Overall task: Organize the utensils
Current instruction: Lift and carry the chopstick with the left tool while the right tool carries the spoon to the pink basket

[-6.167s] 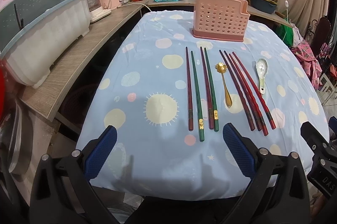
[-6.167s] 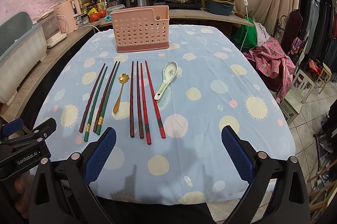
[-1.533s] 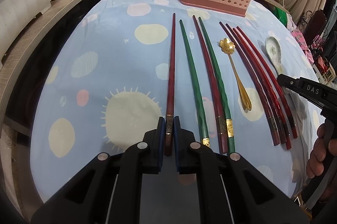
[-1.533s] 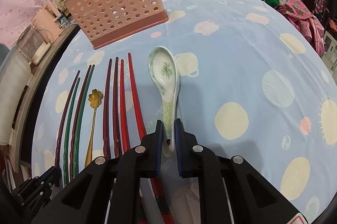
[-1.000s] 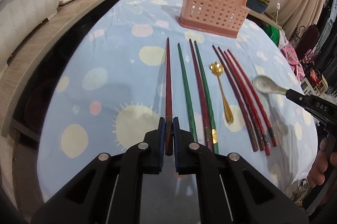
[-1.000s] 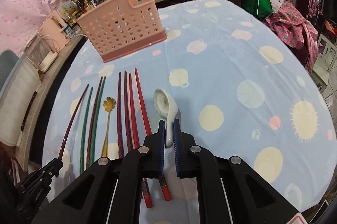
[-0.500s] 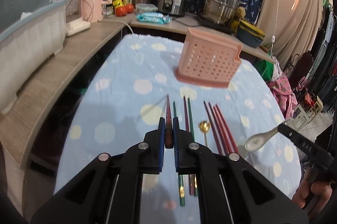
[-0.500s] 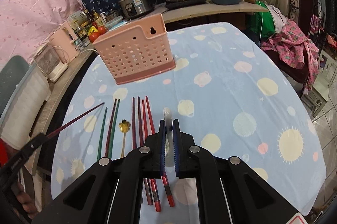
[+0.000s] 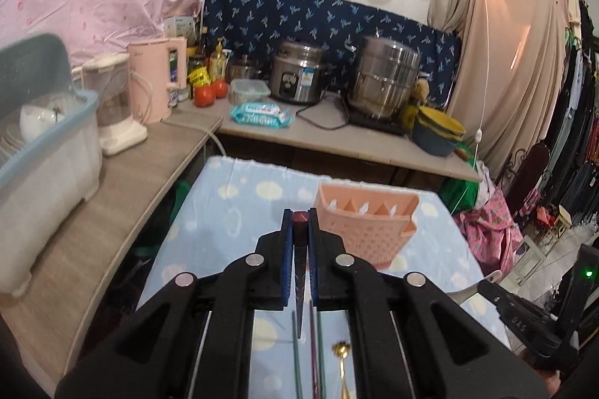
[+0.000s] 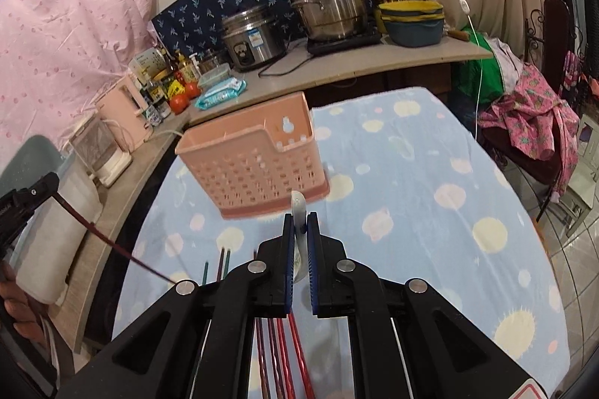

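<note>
Left gripper (image 9: 300, 223) clamps a dark red lacquered chopstick (image 9: 299, 271). Right gripper (image 10: 298, 224) clamps a white ceramic soup spoon (image 10: 298, 211); a pink perforated plastic utensil basket (image 10: 254, 166) stands ahead of both.

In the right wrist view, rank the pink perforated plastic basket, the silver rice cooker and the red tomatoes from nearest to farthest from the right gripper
1. Pink perforated plastic basket: on the table just ahead of the right gripper.
2. Red tomatoes: on the counter, up left.
3. Silver rice cooker: at the counter's back, centre.

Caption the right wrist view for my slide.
Right gripper holds a ceramic spoon above the pink utensil basket; left gripper carries a dark-red chopstick.
</note>
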### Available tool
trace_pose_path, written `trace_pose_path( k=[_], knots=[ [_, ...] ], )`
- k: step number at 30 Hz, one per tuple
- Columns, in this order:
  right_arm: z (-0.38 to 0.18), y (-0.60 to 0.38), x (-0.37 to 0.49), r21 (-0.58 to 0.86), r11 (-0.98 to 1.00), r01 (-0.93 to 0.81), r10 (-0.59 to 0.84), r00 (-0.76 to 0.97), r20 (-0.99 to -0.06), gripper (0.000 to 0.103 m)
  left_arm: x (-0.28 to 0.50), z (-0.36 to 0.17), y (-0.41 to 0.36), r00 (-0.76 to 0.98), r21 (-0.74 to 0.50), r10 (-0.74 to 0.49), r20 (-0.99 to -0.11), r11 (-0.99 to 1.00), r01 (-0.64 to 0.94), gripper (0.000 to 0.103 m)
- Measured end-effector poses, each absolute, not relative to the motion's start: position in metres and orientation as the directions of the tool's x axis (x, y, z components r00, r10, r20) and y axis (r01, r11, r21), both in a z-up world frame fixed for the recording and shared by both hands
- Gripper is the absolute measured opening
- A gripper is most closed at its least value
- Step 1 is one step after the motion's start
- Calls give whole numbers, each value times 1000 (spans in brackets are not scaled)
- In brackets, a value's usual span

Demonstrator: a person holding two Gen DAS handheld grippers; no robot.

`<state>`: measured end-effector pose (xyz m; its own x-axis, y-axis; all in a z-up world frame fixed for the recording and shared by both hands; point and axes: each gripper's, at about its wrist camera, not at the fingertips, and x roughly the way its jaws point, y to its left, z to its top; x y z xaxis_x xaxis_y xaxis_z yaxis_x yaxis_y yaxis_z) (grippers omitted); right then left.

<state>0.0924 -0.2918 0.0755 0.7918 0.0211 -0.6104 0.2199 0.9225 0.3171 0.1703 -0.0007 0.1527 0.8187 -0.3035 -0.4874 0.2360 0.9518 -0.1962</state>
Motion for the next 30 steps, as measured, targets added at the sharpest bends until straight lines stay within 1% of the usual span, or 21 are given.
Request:
trace_pose_path(
  k=[3,9,14,17,25,30],
  knots=[
    [86,-298,113,323,922,214,20,806,-591,7,181,175,-7,835,-204,-319,-449,946,253,7],
    [107,-314,157,336,917,215,5,836,-548,7,207,231,-22,877,-210,-347,-332,934,290,7],
    [114,-328,194,355,906,230,-2,842,-539,7,226,252,-36,893,-213,-357,-273,928,306,7],
    [111,-332,215,352,904,242,-10,836,-549,7,243,247,-43,890,-217,-358,-282,928,304,7],
    [80,-330,248,319,911,262,-10,787,-617,7,281,199,-57,855,-213,-343,-388,936,279,7],
    [65,-327,255,309,913,266,-7,768,-640,7,292,180,-55,843,-218,-333,-422,940,262,7]
  ],
)
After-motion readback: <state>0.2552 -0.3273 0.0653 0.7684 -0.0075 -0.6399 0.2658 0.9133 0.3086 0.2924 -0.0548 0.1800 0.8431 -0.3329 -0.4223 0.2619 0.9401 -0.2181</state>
